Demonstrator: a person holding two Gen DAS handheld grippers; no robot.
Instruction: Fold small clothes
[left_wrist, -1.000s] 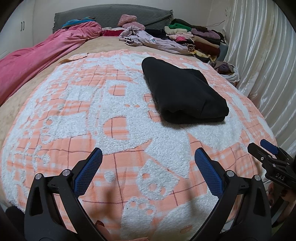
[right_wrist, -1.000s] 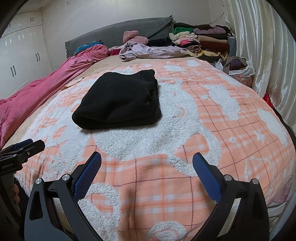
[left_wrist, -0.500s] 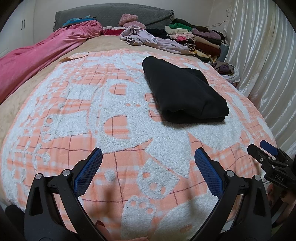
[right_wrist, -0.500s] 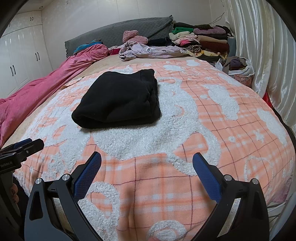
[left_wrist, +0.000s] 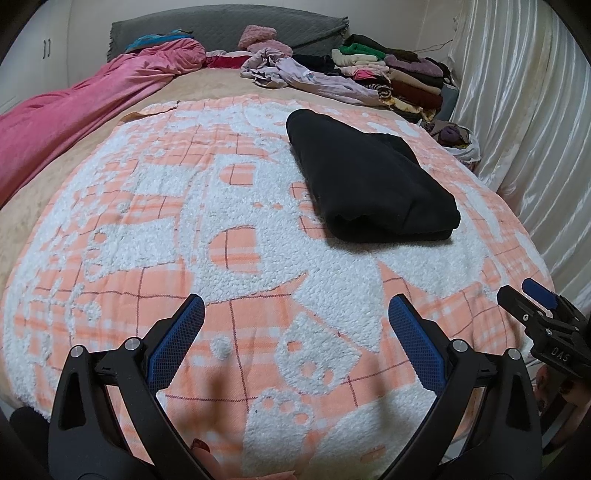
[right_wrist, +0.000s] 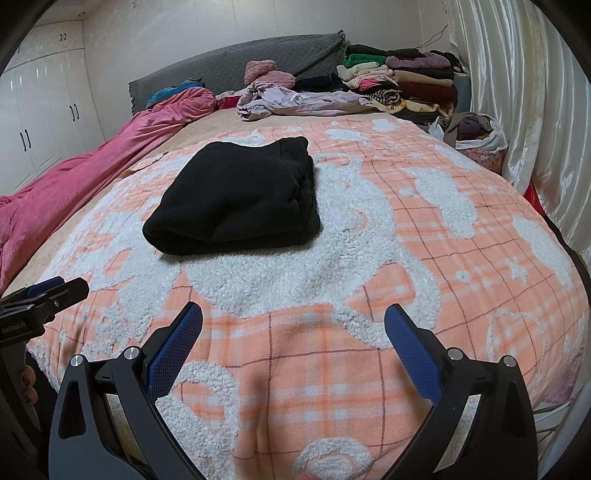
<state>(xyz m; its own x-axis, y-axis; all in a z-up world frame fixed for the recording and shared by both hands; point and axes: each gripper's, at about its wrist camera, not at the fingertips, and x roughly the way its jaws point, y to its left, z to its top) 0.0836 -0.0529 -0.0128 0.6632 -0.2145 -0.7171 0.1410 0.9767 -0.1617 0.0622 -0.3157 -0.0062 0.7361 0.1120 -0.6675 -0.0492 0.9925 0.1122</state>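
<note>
A black garment (left_wrist: 369, 181) (right_wrist: 240, 195) lies folded into a thick rectangle on the orange and white blanket (left_wrist: 184, 229) (right_wrist: 424, 251), well ahead of both grippers. My left gripper (left_wrist: 295, 325) hangs open over the blanket's near edge with nothing between its blue pads. My right gripper (right_wrist: 293, 328) is open too, likewise empty, and it shows at the right edge of the left wrist view (left_wrist: 532, 299). The left one's tips appear at the left edge of the right wrist view (right_wrist: 55, 291).
A crumpled lilac garment (left_wrist: 306, 74) (right_wrist: 295, 99) and a stack of folded clothes (left_wrist: 399, 74) (right_wrist: 402, 81) sit near the grey headboard (right_wrist: 240, 70). A pink quilt (left_wrist: 74, 110) runs along the left. White curtains (left_wrist: 524, 129) and a bag of clothes (right_wrist: 476, 136) are at the right.
Both grippers stay open and nearly still. The view has shifted only slightly; the black garment has not moved.
</note>
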